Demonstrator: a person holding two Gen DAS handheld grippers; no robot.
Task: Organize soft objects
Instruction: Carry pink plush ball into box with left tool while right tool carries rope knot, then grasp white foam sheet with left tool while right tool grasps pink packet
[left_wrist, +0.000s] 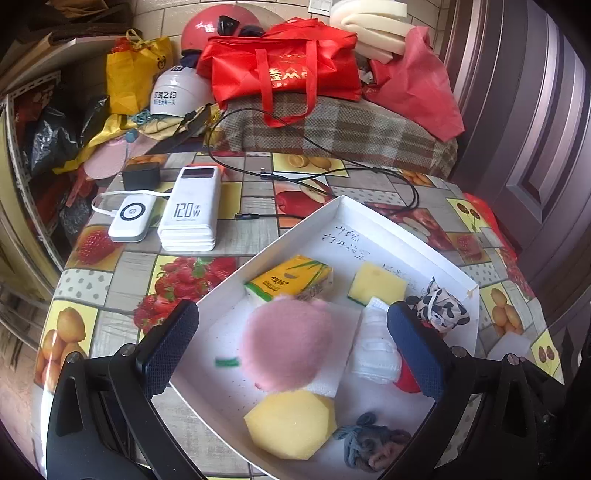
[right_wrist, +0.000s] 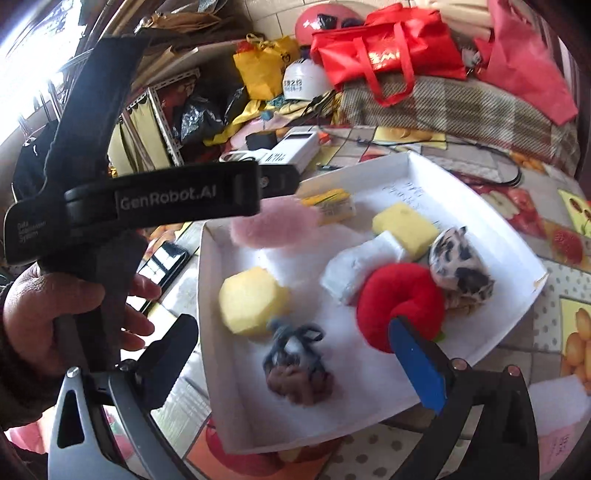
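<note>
A white tray (left_wrist: 321, 218) on the fruit-print table holds soft things: a pink fluffy ball (left_wrist: 288, 343), a yellow hexagon sponge (left_wrist: 291, 424), a yellow rectangular sponge (left_wrist: 376, 284), a tissue pack (left_wrist: 291, 277), a white folded cloth (left_wrist: 376, 347), a black-and-white fabric ball (left_wrist: 439, 308), a grey-brown yarn bundle (left_wrist: 369, 446). My left gripper (left_wrist: 291, 354) is open above the blurred pink ball, not touching it. In the right wrist view my right gripper (right_wrist: 295, 354) is open over the yarn bundle (right_wrist: 295, 365), next to a red plush ring (right_wrist: 399, 295). The pink ball (right_wrist: 273, 221) lies below the left gripper's body.
Two white power banks (left_wrist: 192, 210) and a black charger with cables lie behind the tray. A phone (right_wrist: 164, 264) lies left of the tray. Red bags (left_wrist: 284, 70), helmets and a yellow bag crowd the back. The table's right edge is near a brown door.
</note>
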